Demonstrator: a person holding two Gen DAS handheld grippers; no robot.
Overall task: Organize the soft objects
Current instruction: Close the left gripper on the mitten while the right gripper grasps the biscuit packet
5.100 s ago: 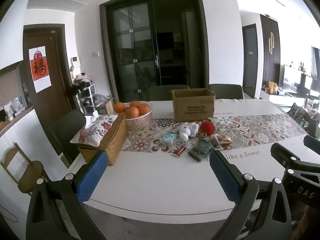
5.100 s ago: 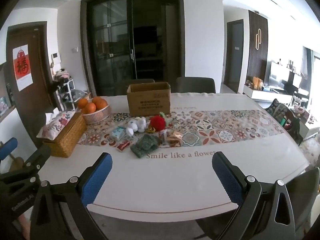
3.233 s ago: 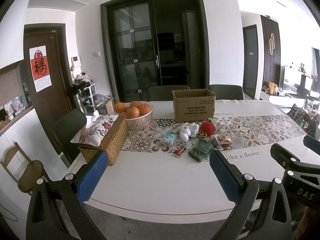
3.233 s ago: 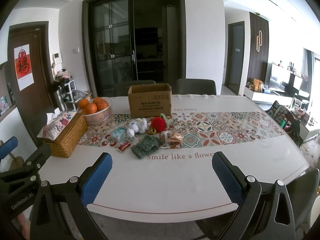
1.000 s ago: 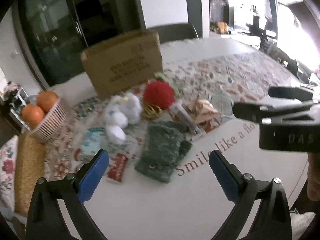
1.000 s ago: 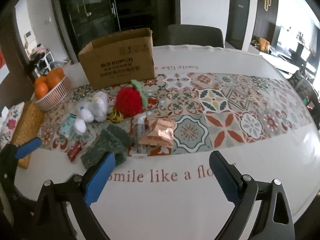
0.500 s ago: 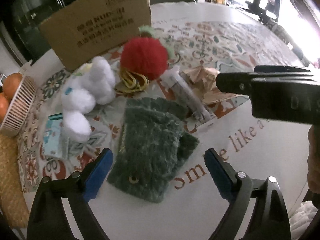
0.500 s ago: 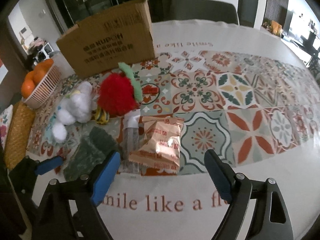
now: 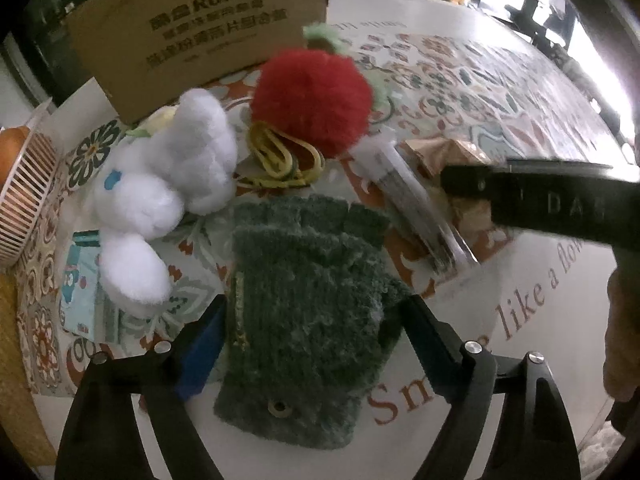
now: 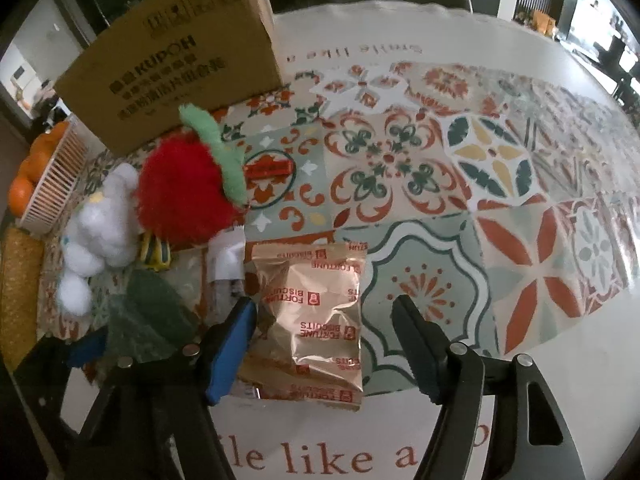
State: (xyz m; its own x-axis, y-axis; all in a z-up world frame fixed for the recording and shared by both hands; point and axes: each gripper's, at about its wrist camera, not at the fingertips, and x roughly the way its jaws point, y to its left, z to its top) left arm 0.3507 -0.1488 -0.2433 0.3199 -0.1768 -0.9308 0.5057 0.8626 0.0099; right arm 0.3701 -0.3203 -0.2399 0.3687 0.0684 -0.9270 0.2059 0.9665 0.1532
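Observation:
A fuzzy dark green pouch [image 9: 296,360] lies flat at the runner's front edge. My left gripper [image 9: 316,300] points steeply down over it. Its jaws are closing with the pouch between them, and the blue pads [image 9: 200,352] sit at its sides without squeezing. A gold fortune biscuit packet [image 10: 320,320] lies between the closing jaws of my right gripper [image 10: 322,304], with a gap at the right pad. Just behind lie a white plush [image 9: 160,200] and a red pompom plush [image 9: 312,100].
A cardboard box [image 9: 200,20] stands behind the plush toys. Yellow rubber bands [image 9: 280,156], a clear tube pack [image 9: 416,208] and a blue tissue pack [image 9: 80,280] lie on the patterned runner [image 10: 500,160]. A basket of oranges [image 10: 48,184] sits far left.
Both grippers came down close to the table and their jaws narrowed. The left now straddles the green pouch, and the right straddles the gold packet.

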